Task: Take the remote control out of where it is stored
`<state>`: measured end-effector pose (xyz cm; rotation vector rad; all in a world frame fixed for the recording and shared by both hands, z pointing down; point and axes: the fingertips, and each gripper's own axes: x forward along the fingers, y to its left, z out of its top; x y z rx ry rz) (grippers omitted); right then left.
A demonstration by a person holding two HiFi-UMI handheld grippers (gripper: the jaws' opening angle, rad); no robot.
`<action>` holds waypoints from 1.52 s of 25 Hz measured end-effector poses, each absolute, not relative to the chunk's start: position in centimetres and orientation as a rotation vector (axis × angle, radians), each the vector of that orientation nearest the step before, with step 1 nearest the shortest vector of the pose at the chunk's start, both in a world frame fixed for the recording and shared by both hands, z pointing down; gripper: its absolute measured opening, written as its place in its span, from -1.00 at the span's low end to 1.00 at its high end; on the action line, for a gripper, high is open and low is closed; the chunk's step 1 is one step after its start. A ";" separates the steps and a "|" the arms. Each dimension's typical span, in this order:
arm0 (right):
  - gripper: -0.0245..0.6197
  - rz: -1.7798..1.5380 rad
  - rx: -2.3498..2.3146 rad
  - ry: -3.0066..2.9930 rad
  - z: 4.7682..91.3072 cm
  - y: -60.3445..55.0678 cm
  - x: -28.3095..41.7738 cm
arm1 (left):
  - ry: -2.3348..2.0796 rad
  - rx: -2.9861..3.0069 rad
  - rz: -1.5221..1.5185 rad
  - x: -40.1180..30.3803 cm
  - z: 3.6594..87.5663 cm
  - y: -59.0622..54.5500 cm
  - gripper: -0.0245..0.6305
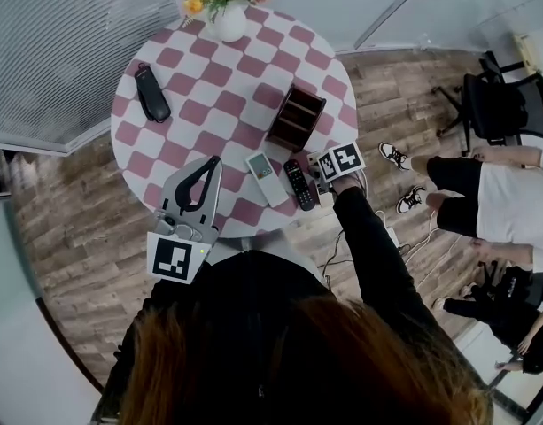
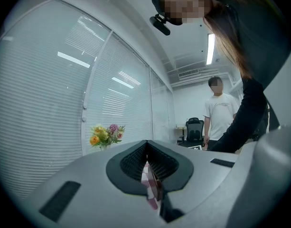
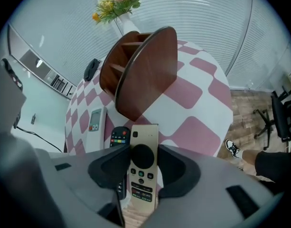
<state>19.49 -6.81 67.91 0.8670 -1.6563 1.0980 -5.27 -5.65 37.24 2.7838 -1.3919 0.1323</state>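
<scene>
A gold remote control [image 3: 145, 133] with a black round pad lies lengthwise between the pads of my right gripper [image 3: 143, 161], which is shut on its sides. It hangs just above the near table edge, in front of the brown wooden organizer [image 3: 145, 70], whose open compartments face away to the left. In the head view the right gripper [image 1: 327, 170] is at the table's near right rim, beside the organizer [image 1: 296, 116]. A black remote [image 1: 299, 184] and a white remote [image 1: 266, 178] lie flat on the cloth. My left gripper [image 1: 211, 165] rests shut and empty at the near left.
The round table [image 1: 209, 78] has a pink and white checked cloth. A flower vase [image 1: 228, 18] stands at its far edge and a black handset [image 1: 151, 93] lies at the left. A person in a white shirt [image 1: 497, 204] and an office chair [image 1: 501, 104] are to the right.
</scene>
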 end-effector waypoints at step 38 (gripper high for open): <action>-0.86 1.028 1.018 -1.876 66.2 -8.7 18.2 | -1.390 2.786 0.138 -5.2 37.2 -5.3 -0.90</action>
